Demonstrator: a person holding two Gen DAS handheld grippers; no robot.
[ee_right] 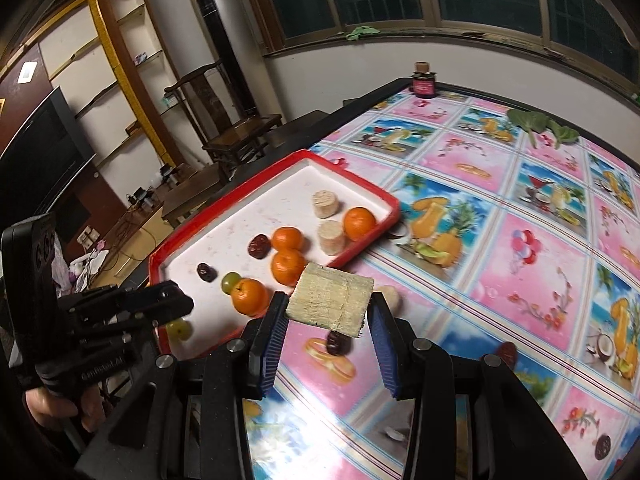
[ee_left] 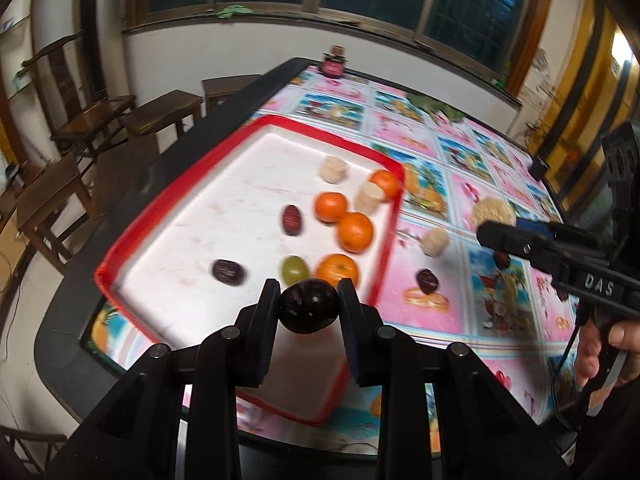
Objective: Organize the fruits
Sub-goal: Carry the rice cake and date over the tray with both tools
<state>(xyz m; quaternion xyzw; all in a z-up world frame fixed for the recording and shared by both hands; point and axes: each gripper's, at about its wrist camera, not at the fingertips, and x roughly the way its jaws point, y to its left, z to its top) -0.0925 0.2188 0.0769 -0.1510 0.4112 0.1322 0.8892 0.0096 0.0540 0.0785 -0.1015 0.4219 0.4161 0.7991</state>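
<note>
Over the near end of the red-rimmed white plastic tray (ee_left: pixel 224 200), grips a dark purple round plum (ee_left: pixel 308 314) in the left tool (ee_left: pixel 308 292), pads pressed on both flanks. Beside the tray's right rim, above the counter (ee_right: pixel 520 240) with its pink fruit-print cloth, clamps a pale fibrous cut block (ee_right: pixel 332 298), seemingly sugarcane, in the right tool (ee_right: pixel 330 308).

To do this well: lower the plum until just above the white floor before easing the pads apart, since round fruit probably rolls. Pick a bare patch left of the round orange tangerines (ee_left: pixel 355 232), away from the green grapes (ee_right: pixel 231 282). Carry the block over the rim, not through it, and set it flat next to the pale cut cylinders (ee_left: pixel 333 168). Keep the two tools apart over the tray corner.

Counting in the tray:
- four tangerines
- two pale cylinders
- two dark red wrinkled dates (ee_left: pixel 291 220)
- two grapes, one half under the left tool in the right view

Counting on the cloth:
- one more pale cylinder (ee_left: pixel 435 242)
- at least two dark dates (ee_left: pixel 426 280), possibly more, too blurred to settle
</note>
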